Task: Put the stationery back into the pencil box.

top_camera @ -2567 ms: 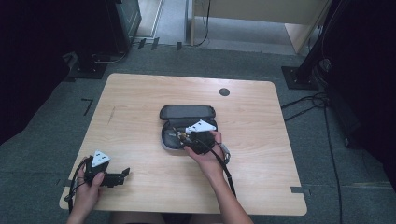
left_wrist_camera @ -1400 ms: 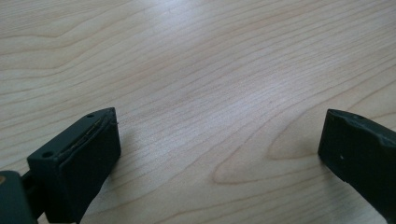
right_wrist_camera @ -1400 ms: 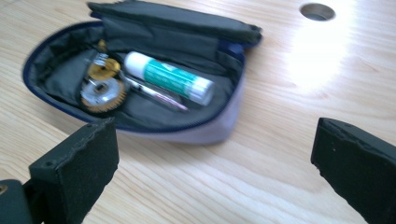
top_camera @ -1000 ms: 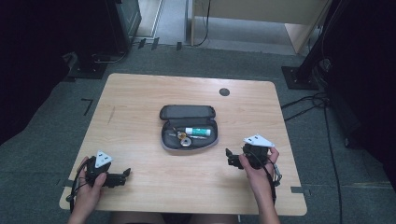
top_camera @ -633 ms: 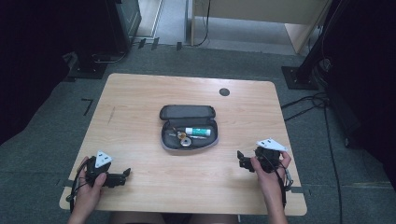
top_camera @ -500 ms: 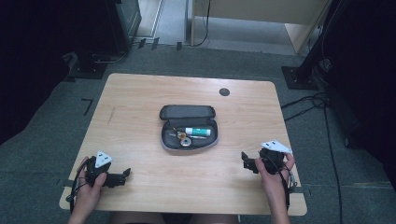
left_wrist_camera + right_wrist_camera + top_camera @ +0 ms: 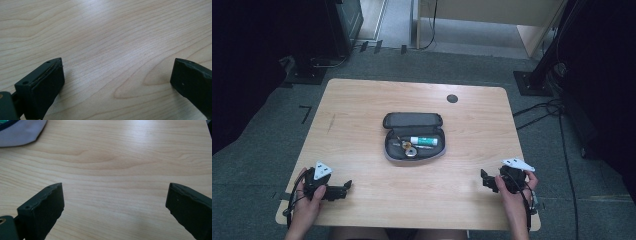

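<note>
A grey zip case (image 7: 413, 137) lies open at the middle of the wooden table (image 7: 362, 110). Inside it I see a green and white tube (image 7: 424, 141) and some small metal items (image 7: 404, 147). My left gripper (image 7: 346, 186) rests near the front left corner, open, with bare wood between its jaws (image 7: 117, 82). My right gripper (image 7: 484, 180) sits near the front right edge, open and holding nothing (image 7: 115, 202). A corner of the case (image 7: 20, 131) shows at the top left of the right gripper view.
A round black cable port (image 7: 452, 98) sits in the tabletop at the back right. Dark equipment stands (image 7: 532, 80) and cables (image 7: 557, 107) lie on the floor around the table.
My right gripper left the case and drew back to the front right of the table, with nothing in its jaws. The left gripper stayed where it was.
</note>
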Tool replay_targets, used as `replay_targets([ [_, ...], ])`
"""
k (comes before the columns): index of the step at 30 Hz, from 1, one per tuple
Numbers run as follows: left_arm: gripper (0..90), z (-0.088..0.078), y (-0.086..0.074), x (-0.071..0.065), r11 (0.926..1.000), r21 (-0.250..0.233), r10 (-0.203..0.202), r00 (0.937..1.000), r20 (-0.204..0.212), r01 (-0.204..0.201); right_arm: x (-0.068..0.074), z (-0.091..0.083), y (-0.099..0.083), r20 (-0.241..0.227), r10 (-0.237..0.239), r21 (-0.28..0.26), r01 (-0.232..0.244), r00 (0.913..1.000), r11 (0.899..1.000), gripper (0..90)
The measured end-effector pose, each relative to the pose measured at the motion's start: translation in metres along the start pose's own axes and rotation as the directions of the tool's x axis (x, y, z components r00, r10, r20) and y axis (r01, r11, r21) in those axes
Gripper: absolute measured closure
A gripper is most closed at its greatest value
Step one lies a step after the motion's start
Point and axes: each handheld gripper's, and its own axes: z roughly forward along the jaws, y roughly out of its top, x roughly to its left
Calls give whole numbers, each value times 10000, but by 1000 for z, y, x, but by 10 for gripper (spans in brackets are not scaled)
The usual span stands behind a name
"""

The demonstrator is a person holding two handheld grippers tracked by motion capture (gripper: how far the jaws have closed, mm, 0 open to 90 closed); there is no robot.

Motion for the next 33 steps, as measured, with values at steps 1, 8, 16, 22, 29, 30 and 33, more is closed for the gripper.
replay_targets([
  [1, 0, 0, 0, 0, 10000, 5, 5, 10000, 0, -5, -2, 0, -2, 55, 22, 26, -23, 10000, 10000, 17],
  [8, 0, 0, 0, 0, 10000, -1, 0, 10000, 0, 0, -13, 0, -13, 231, 263, 218, -268, 9994, 9994, 18],
  [16, 0, 0, 0, 0, 10000, 10, 3, 10000, -23, -3, -21, -1, -25, 371, 278, 456, -295, 9989, 9985, 18],
  [22, 0, 0, 0, 0, 10000, 11, 2, 10000, -26, -2, -27, -3, -35, 484, 256, 633, -286, 9985, 9976, 18],
  [29, 0, 0, 0, 0, 10000, 12, 4, 10000, -25, -4, -34, -8, -44, 657, 261, 628, -302, 9975, 9976, 17],
  [30, 0, 0, 0, 0, 10000, 11, 14, 10000, -31, -14, -35, -9, -45, 679, 232, 582, -271, 9974, 9979, 17],
  [33, 0, 0, 0, 0, 10000, 11, 14, 10000, -31, -14, -38, -10, -49, 648, 194, 393, -219, 9977, 9990, 0],
])
